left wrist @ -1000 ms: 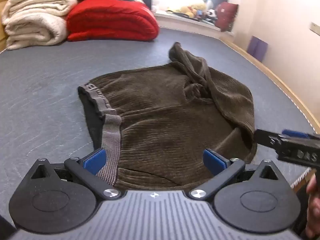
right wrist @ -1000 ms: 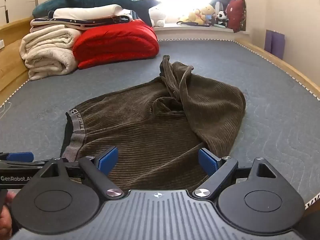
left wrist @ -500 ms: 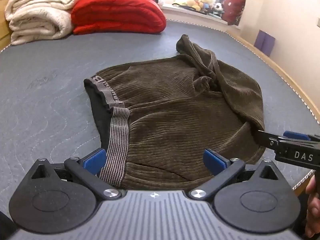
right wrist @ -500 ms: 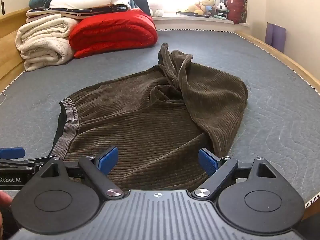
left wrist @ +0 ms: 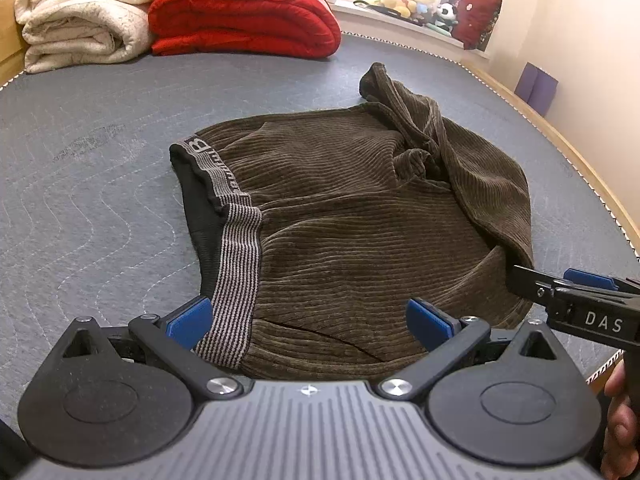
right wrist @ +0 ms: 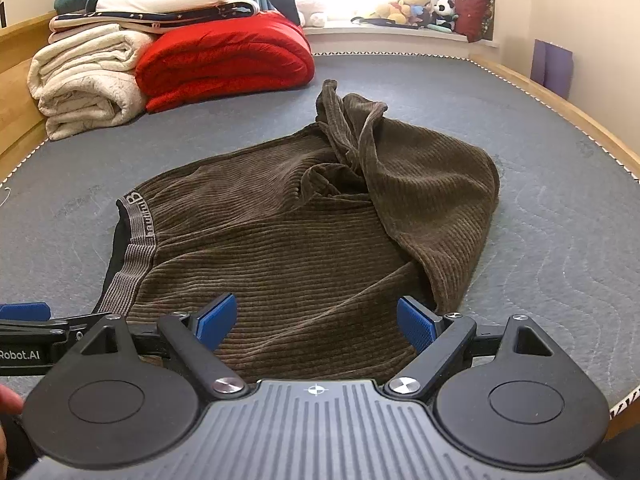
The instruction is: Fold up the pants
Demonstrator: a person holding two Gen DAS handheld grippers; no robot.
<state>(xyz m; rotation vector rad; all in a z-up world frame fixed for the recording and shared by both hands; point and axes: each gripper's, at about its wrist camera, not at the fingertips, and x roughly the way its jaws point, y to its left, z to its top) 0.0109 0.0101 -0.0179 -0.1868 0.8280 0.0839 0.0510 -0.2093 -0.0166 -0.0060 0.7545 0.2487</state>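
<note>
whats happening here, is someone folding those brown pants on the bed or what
A person holds a gripper in each hand over brown corduroy pants that lie bunched on a grey mattress. The left gripper is open by the striped waistband at the near edge. The right gripper is open too, over the near hem. Neither has hold of the cloth, and the legs are heaped at the far end, so no fold is made yet. Folded blankets sit behind.
</note>
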